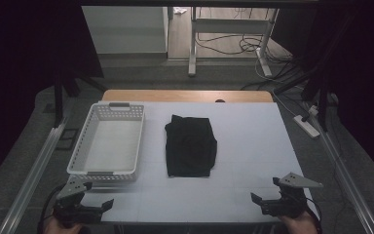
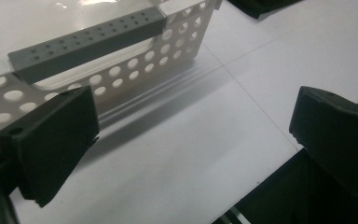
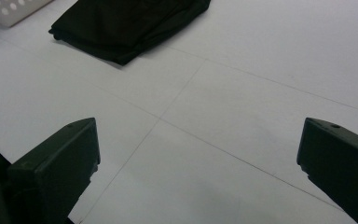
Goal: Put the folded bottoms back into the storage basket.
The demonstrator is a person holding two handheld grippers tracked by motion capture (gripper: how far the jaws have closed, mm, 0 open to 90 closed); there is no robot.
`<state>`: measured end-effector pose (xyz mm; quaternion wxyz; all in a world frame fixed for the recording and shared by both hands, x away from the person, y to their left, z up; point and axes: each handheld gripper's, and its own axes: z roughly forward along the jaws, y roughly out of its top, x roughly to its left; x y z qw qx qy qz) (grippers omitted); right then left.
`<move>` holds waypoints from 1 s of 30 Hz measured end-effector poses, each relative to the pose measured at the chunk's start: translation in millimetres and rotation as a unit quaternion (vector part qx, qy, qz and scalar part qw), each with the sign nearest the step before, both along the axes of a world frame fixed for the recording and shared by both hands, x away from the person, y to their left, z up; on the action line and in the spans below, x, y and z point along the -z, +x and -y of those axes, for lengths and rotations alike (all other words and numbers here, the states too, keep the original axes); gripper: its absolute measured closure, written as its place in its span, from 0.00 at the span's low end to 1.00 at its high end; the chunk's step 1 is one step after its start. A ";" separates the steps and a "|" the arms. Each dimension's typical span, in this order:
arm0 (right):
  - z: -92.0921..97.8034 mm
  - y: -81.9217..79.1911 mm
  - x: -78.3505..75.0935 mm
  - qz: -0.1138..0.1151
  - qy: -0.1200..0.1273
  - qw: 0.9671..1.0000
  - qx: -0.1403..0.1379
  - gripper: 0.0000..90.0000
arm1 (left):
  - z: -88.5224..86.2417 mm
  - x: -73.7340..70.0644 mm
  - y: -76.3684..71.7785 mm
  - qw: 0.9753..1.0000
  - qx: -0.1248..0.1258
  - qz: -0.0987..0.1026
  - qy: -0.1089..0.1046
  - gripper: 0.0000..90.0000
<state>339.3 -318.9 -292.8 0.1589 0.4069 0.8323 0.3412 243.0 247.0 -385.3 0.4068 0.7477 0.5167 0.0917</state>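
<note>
Our left gripper (image 1: 90,202) sits jaws wide at the near-left table (image 1: 253,126) edge, just before the white basket (image 1: 108,141). The folded black cloth (image 1: 190,145) lies mid-table, untouched. Our right gripper (image 1: 268,195) gapes wide near-right, well apart from it.

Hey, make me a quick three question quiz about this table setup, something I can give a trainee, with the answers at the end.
1. True or false: the basket has something in it.
2. Which lies nearer the folded black cloth in the high view? A: the left gripper. B: the right gripper. C: the power strip on the floor.
3. Fill in: both grippers' jaws stand ____ with nothing between them.

Key
1. False; it is empty.
2. B; it is nearest of the three, by a small margin over the left gripper.
3. Open.
</note>
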 end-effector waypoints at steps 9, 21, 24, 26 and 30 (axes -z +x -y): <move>-4.7 -0.6 1.1 -0.001 -0.020 1.000 -0.019 0.00 | -1.0 0.6 0.7 1.000 -0.002 -0.005 -0.004 0.01; -5.6 -0.7 1.5 -0.002 -0.021 1.000 -0.020 0.00 | -0.6 0.8 1.5 1.000 -0.001 -0.010 -0.003 0.01; -5.3 -0.6 1.3 -0.003 -0.021 1.000 -0.021 0.00 | -0.6 0.9 1.6 1.000 -0.001 -0.010 -0.003 0.01; -5.5 -0.7 1.4 -0.003 -0.022 1.000 -0.021 0.00 | -0.8 0.9 1.5 1.000 -0.001 -0.010 -0.005 0.01; -5.9 -0.7 1.6 -0.003 -0.023 1.000 -0.021 0.00 | -0.8 0.8 1.7 1.000 0.001 -0.010 -0.006 0.01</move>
